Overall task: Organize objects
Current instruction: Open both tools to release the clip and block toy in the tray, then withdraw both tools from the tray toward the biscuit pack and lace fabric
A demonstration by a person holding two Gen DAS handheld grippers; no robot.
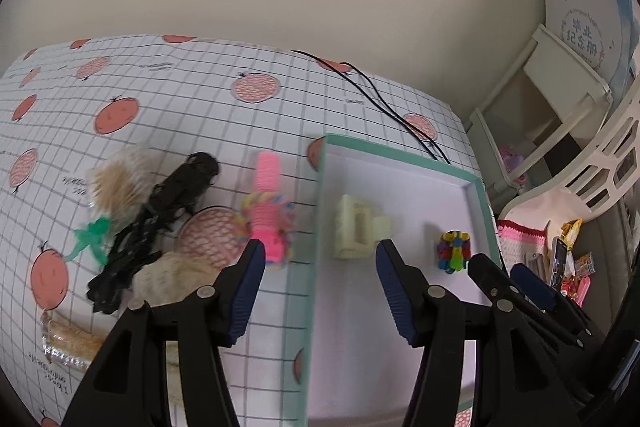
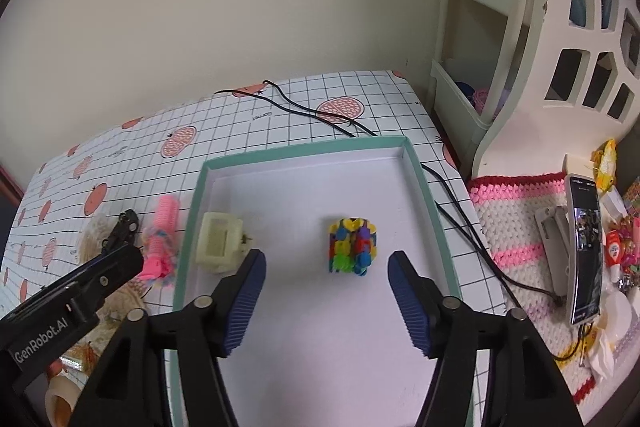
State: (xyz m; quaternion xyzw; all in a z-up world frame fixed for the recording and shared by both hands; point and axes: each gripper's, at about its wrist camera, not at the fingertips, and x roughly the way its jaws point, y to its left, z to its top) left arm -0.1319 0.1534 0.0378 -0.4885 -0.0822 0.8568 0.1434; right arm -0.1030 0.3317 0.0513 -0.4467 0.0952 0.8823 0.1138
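Observation:
A shallow white box with a teal rim (image 1: 400, 151) (image 2: 304, 147) lies on the grid-patterned tablecloth. Inside it sit a cream hair claw (image 1: 358, 233) (image 2: 219, 241) and a multicoloured bunch of small clips (image 1: 454, 251) (image 2: 352, 245). My left gripper (image 1: 320, 259) is open over the box's left rim, the claw just ahead of it. My right gripper (image 2: 324, 267) is open above the box with the coloured bunch just beyond its fingertips. Left of the box lie a pink hair roller (image 1: 267, 205) (image 2: 160, 239), a black hair piece (image 1: 160, 219), a beige fluffy piece (image 1: 120, 177) and a green bow (image 1: 94, 237).
A black cable (image 2: 320, 115) runs across the cloth behind the box. To the right stand a white shelf unit (image 2: 480, 27), a white openwork basket (image 2: 580, 47), a crocheted pink-and-white mat (image 2: 520, 227) and an upright phone (image 2: 586, 247). A glittery clip (image 1: 68, 345) lies near the left front.

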